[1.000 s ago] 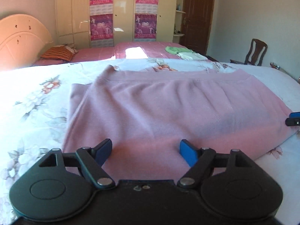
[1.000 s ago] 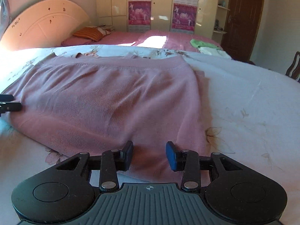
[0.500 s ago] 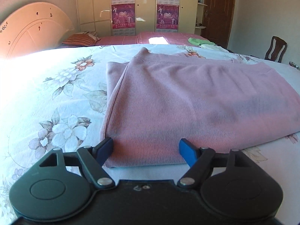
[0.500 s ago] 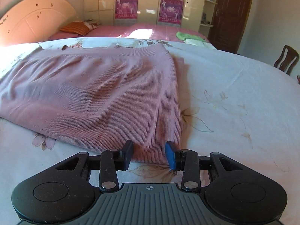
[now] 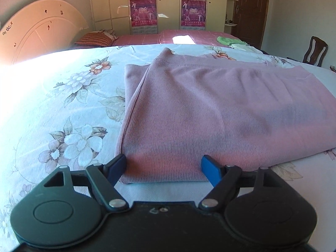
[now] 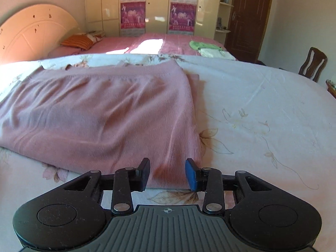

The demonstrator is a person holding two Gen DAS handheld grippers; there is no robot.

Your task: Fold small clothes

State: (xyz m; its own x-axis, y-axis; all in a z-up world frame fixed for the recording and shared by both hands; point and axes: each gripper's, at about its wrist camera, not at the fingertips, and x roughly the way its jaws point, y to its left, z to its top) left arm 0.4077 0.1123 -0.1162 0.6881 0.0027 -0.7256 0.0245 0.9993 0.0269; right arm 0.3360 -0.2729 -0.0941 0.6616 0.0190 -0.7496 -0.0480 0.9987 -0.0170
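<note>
Pink garment [image 5: 220, 113] lies flat, folded, on the floral bedsheet [image 5: 63, 96]. Left gripper [image 5: 163, 163] is at its near-left corner, fingers spread wide, nothing pinched (cloth edge sits between them). Right gripper [image 6: 167, 171] is at the near-right corner, fingers apart with a narrower gap, not clamping the hem.

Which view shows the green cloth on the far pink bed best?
The right wrist view. There the green cloth sits clear and fairly large on the far pink bed, beside a folded white item. The left wrist view shows the same cloth smaller and flatter, near the right edge.
</note>
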